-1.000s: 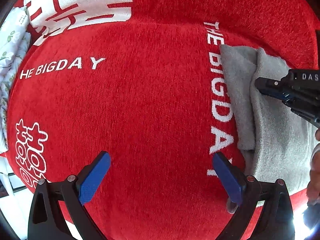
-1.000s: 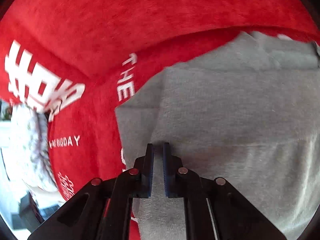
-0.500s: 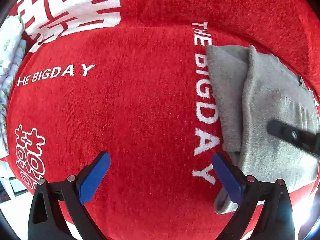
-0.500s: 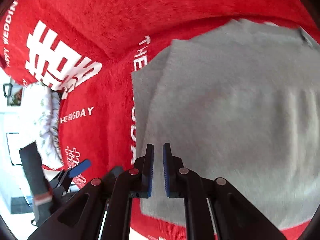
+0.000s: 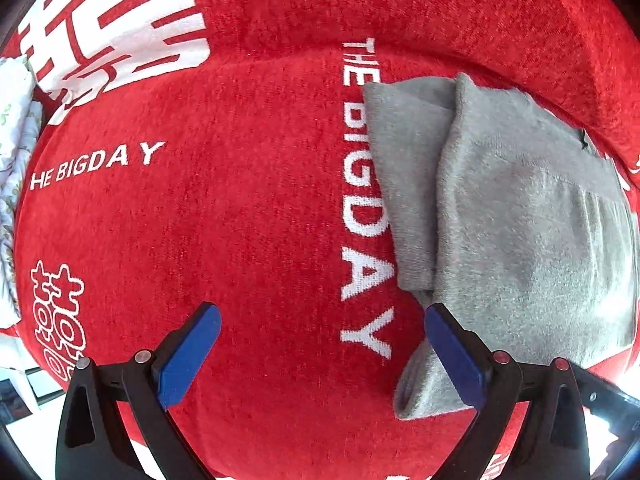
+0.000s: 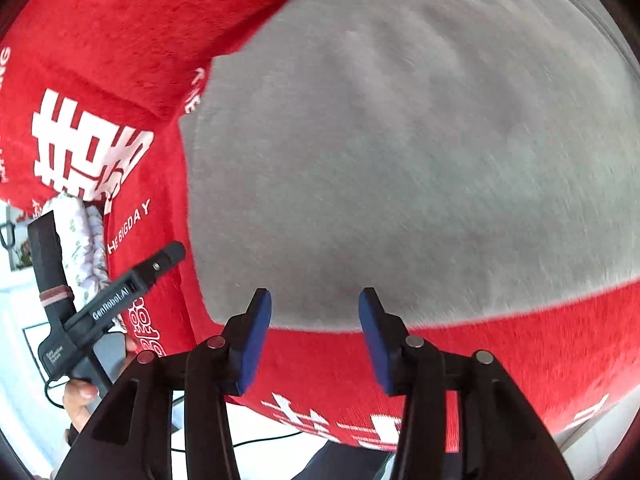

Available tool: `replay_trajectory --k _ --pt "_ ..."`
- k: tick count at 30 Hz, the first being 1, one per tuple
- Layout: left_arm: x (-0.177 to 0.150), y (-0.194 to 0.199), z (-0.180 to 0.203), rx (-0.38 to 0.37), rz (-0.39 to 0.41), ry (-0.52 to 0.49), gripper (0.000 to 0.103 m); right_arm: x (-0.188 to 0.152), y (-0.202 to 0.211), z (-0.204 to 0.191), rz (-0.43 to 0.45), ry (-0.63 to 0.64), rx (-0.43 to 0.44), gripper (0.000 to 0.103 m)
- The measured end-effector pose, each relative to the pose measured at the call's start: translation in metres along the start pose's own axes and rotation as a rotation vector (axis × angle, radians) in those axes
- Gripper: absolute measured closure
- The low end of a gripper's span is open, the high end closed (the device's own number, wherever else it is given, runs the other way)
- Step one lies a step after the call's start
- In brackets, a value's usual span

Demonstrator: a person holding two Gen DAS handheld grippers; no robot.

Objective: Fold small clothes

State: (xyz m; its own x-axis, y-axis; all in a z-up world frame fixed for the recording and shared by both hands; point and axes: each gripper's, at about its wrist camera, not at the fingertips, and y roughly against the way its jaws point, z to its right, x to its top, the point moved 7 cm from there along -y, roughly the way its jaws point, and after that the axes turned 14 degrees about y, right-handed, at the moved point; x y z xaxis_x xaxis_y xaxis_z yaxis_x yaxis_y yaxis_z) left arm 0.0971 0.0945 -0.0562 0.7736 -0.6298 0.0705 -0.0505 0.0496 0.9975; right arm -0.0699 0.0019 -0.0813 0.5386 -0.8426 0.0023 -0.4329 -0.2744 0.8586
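A grey folded garment (image 5: 520,216) lies on the red cover (image 5: 240,220) at the right of the left wrist view, one layer doubled over another. My left gripper (image 5: 320,344) points down at the red cover with its blue pads wide apart and nothing between them; its right pad (image 5: 452,356) overlaps the garment's lower left corner in the picture. In the right wrist view the same grey garment (image 6: 400,160) fills the middle. My right gripper (image 6: 314,340) hangs over its near edge, jaws opening, with nothing between the pads.
The red cover (image 6: 100,60) carries white lettering and large white characters. A floral white cloth (image 6: 86,248) lies at its left end. The left hand-held gripper body (image 6: 120,292) and a hand (image 6: 80,396) show at the lower left. Pale floor lies beyond the cover's near edge.
My right gripper has gone from shut to partly open and drawn back toward the garment's near edge. The right gripper has left the left wrist view, and the garment now lies flat, showing more fully.
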Motion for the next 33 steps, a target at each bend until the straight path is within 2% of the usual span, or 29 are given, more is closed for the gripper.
replay_trajectory --k 6,10,17,21,25,28,30,31,32,33 --pt "-0.005 -0.002 0.004 -0.003 -0.022 -0.008 0.001 -0.018 -0.002 0.014 0.017 -0.088 0.096 0.051" --pt "-0.007 -0.009 0.006 -0.007 -0.044 0.002 0.001 -0.028 -0.008 0.018 0.026 -0.121 0.122 0.050" --pt "-0.003 -0.014 0.007 -0.124 -0.058 0.066 0.001 -0.033 -0.017 0.026 0.121 -0.218 0.226 0.047" --pt "0.003 -0.023 0.002 -0.143 -0.100 0.088 0.001 -0.031 -0.020 0.027 0.178 -0.254 0.276 0.047" --pt "0.016 -0.030 0.001 -0.161 -0.106 0.074 0.001 -0.022 -0.020 0.024 0.252 -0.278 0.291 0.045" --pt "0.024 -0.036 0.004 -0.245 -0.167 0.082 0.001 -0.014 -0.022 0.019 0.293 -0.298 0.315 0.045" --pt "0.029 -0.039 0.011 -0.332 -0.220 0.104 0.001 -0.011 -0.025 0.020 0.308 -0.346 0.357 0.045" --pt "0.030 -0.039 0.013 -0.369 -0.243 0.112 0.001 -0.009 -0.027 0.021 0.303 -0.386 0.391 0.048" --pt "0.032 -0.040 0.014 -0.403 -0.265 0.120 0.001 -0.008 -0.030 0.021 0.290 -0.419 0.415 0.056" --pt "0.034 -0.042 0.016 -0.432 -0.285 0.128 0.001 -0.008 -0.031 0.024 0.276 -0.444 0.433 0.087"
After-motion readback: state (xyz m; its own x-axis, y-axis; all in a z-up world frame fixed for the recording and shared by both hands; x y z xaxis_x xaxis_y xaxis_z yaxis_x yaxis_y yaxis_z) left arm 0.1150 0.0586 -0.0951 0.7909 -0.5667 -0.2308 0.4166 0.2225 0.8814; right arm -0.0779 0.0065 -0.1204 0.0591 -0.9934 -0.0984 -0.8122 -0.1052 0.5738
